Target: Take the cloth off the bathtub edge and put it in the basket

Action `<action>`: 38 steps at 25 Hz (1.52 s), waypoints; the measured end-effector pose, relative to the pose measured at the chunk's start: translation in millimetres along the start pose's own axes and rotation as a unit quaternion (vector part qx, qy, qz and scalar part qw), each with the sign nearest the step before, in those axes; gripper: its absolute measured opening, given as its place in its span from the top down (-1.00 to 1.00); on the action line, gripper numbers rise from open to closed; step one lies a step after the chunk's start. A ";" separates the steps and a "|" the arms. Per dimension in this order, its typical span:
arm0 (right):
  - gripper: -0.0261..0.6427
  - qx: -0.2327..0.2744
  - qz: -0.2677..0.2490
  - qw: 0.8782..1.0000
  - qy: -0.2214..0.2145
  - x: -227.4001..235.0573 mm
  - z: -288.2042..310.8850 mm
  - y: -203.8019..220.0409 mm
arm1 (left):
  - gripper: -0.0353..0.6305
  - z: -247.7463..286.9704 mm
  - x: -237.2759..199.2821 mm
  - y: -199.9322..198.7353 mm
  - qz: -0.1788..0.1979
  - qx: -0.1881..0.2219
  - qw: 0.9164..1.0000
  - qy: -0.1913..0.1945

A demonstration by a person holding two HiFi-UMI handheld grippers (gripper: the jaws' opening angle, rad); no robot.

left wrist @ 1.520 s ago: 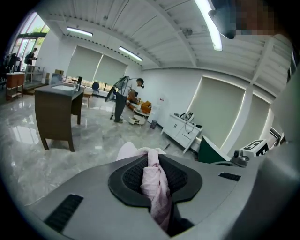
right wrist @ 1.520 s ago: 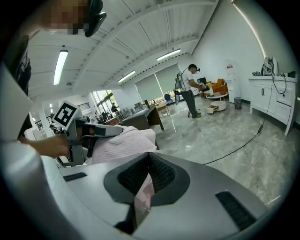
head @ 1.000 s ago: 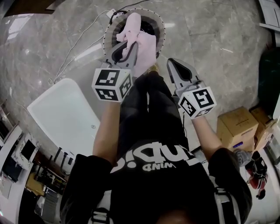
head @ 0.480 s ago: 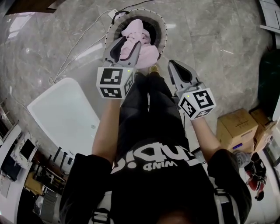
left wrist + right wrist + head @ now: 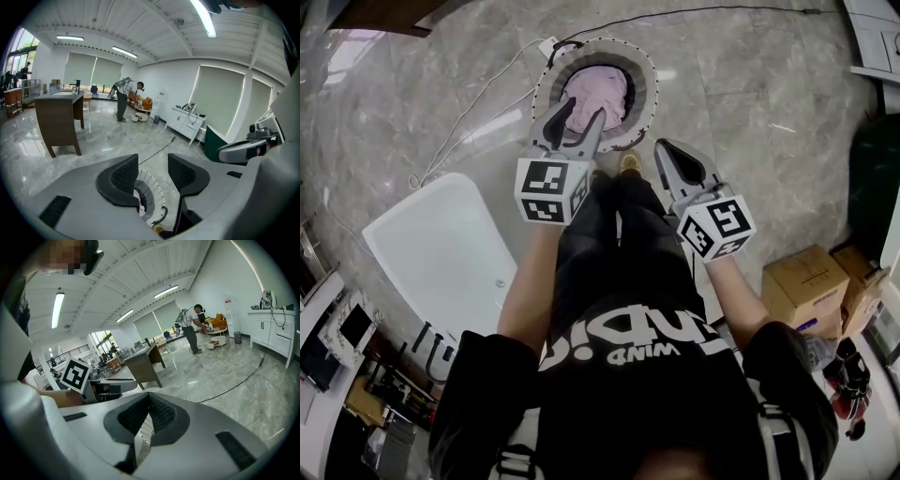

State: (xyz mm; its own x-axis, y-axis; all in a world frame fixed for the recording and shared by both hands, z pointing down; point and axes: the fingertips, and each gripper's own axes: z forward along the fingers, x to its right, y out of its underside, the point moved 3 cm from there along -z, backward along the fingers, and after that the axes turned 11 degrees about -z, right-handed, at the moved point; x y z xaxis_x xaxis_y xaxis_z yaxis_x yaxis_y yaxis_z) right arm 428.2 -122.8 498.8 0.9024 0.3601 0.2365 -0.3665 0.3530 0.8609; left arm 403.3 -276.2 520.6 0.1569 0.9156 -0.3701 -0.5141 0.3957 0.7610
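- While your left gripper [image 5: 577, 118] hangs over the basket [image 5: 643, 86], jaws apart and empty, your right gripper [image 5: 665, 148] is closed on nothing.
- Your cloth [image 5: 596, 94] lies inside, top centre; it looks soft, light, limp, so pinch any fold.

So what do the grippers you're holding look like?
The left gripper and right gripper are light grey plastic, each with two pointed jaws lined with black bumpy pads. Each carries a white cube printed with black square patterns. The person wears a black short-sleeved T-shirt with white letters.
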 end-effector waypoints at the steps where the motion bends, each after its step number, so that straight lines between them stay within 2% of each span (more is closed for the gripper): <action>1: 0.89 0.004 -0.001 1.000 0.001 -1.6 -2.8 -5.0 | 0.28 -5.0 2.7 -2.2 0.002 0.000 1.000 0.001; 3: 0.89 0.012 -0.004 1.000 0.002 -5.4 -8.7 -16.9 | 0.34 -16.9 8.8 -9.4 0.009 0.005 1.000 0.002; 7: 0.89 0.033 -0.016 0.999 0.003 -15.9 -21.8 -44.9 | 0.67 -48.1 23.3 -33.0 0.030 0.033 0.999 -0.001; 12: 0.89 0.064 -0.036 0.997 0.005 -27.6 -42.7 -82.8 | 0.84 -88.8 55.0 -62.1 0.041 0.059 0.997 0.042; 15: 0.89 0.085 -0.053 0.995 0.005 -32.3 -52.3 -102.7 | 0.85 -108.1 74.8 -75.0 0.050 0.071 0.994 0.068; 19: 0.89 0.107 -0.078 0.991 0.000 -38.8 -62.3 -122.7 | 0.85 -128.5 89.0 -86.7 0.066 0.085 0.991 0.078; 28: 0.89 0.126 -0.098 0.987 -0.007 -40.6 -72.8 -132.1 | 0.85 -163.1 80.3 -94.9 0.057 0.126 0.989 0.048; 38: 0.89 0.132 -0.105 0.985 -0.026 -53.2 -76.3 -133.8 | 0.85 -178.3 82.2 -89.5 0.040 0.140 0.989 0.034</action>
State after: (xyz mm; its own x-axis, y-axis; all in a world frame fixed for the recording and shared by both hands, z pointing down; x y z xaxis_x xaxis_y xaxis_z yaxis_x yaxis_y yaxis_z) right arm 411.9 -123.3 336.6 0.9648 0.2568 0.0572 -0.1046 0.1751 0.9790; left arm 311.9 -248.9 327.0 0.0630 0.9414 -0.3315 -0.2675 0.3359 0.9031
